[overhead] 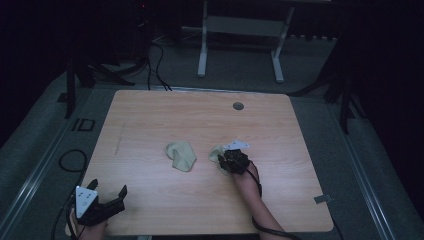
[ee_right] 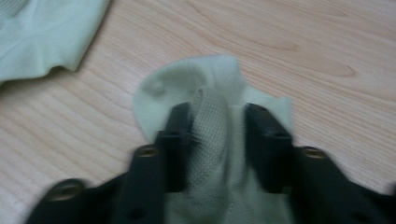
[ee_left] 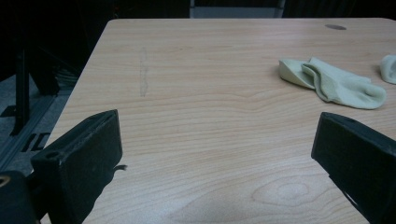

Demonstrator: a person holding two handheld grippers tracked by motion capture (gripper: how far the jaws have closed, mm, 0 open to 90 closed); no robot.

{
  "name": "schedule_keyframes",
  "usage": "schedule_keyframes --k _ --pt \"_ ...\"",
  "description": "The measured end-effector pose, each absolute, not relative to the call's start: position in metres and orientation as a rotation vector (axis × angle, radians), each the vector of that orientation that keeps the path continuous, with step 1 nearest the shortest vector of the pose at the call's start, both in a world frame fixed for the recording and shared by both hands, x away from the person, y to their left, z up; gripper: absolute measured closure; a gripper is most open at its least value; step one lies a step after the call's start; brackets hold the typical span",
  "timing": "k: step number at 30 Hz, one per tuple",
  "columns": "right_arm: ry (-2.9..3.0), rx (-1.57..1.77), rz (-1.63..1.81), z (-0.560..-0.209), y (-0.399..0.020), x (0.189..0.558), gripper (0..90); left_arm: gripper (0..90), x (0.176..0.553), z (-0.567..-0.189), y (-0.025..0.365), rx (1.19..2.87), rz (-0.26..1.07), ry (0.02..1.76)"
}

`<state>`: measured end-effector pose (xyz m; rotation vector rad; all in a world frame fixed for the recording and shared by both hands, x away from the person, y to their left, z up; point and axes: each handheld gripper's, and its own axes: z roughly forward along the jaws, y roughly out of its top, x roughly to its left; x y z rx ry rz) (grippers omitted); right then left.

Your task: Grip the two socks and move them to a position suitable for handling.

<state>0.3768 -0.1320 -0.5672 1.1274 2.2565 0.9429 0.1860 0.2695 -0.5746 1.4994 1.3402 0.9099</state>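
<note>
While the right gripper (ee_right: 212, 140) presses down on one pale green sock (ee_right: 205, 93) near the middle of the wooden bench (overhead: 150, 115), its two black fingers (ee_right: 175, 140) pinch a raised fold of the knit fabric between them. In the right gripper view the fold stands up in the narrow gap, and the pads bear on it from both sides, so the fingers are clamped on that sock. The rest of the sock lies flat on the bench beyond the fingertips.

In the high view the right gripper (overhead: 234, 161) sits just right of the bench's centre, with the held sock (overhead: 216, 153) peeking out at its left edge. A second sock (overhead: 181, 155), the same pale green, lies loosely crumpled just to the left of it; the two are near each other but apart. A corner of that second sock (ee_right: 42, 37) appears at the upper left of the right gripper view.

The left gripper (overhead: 107, 202) rests at the near left corner of the bench, well apart from both socks. In the left gripper view its fingers (ee_left: 79, 158) stand wide apart with only bare wood between them, and the second sock (ee_left: 334, 84) lies farther off on the bench.

A small round grommet (overhead: 238, 106) is set in the bench near its far edge.
</note>
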Motion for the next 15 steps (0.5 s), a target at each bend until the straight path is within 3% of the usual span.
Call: schedule_keyframes --k 7,15 --pt "2.243 1.143 0.942 -0.553 -0.129 0.363 81.3 1.7 0.184 -0.573 0.268 1.486 0.901 1.34" --pt "2.217 1.128 1.031 -0.518 -0.142 0.317 81.2 1.6 0.184 -0.572 0.262 1.504 0.901 1.321"
